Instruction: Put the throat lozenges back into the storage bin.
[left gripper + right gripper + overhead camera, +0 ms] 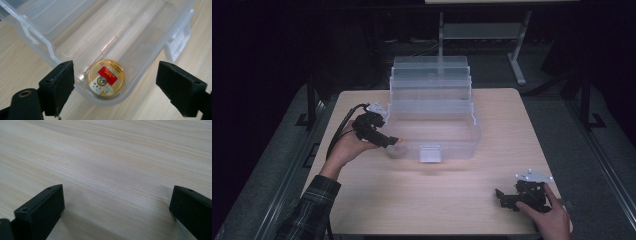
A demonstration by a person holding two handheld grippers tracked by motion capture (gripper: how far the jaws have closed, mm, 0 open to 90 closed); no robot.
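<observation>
Inside bin (160, 40) corner: tin (106, 78) lying loose; left hand-held gripper (115, 85) spread above. Risk: jaw clips bin wall, shoves bin.

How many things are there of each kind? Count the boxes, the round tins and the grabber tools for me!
Clear plastic box: 1
Round gold tin in the box: 1
Grabber tools: 2, the left gripper and the right gripper
Wooden table: 1
Total: 5
</observation>
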